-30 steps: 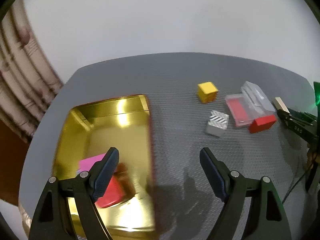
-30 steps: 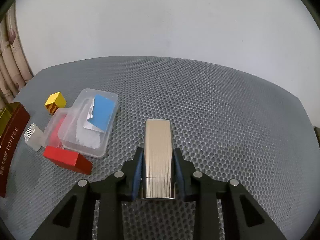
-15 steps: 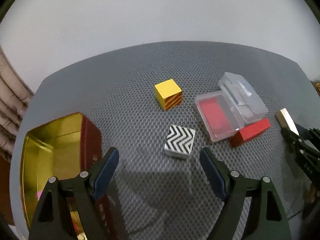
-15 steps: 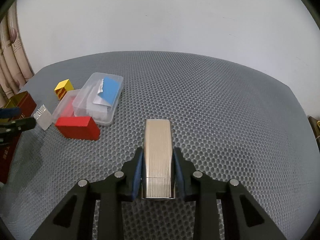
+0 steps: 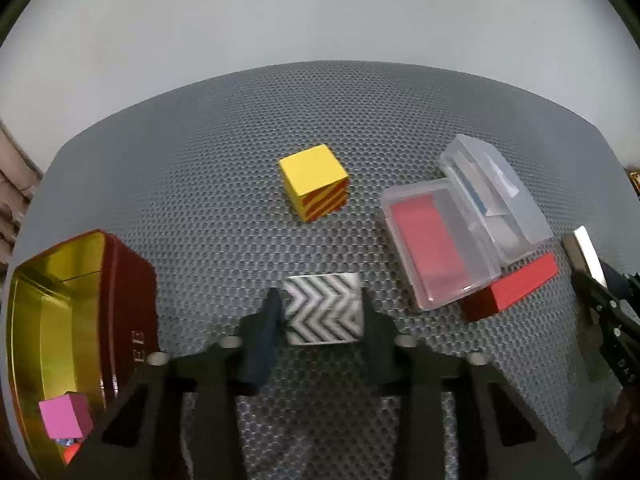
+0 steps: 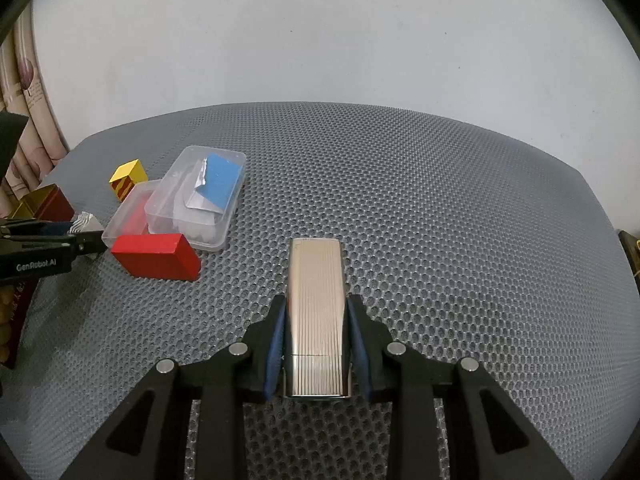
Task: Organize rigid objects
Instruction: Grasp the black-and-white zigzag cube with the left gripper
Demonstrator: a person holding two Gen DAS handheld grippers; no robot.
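black tool (image 6: pixel 316 340) arms, blue pads (image 6: pixel 274 354), seemingly silver screws.

grey mesh mat (image 6: pixel 440 200), curtain (image 6: pixel 28 92), white wall (image 6: pixel 320 32)

**Colours on the grey desk**

Black-and-white zigzag block (image 5: pixel 324 308) sits between the left claw's (image 5: pixel 322 322) dark pads. Beyond it, a yellow cube (image 5: pixel 314 188) with red stripes. To its left, a gold-lined maroon tin (image 5: pixel 124 280); to its right, a red block (image 5: pixel 516 286).

Mat (image 6: pixel 440 208) bare right of clear boxes (image 6: pixel 200 200); red block (image 6: pixel 156 256), tin (image 5: pixel 80 320) crowd left side.
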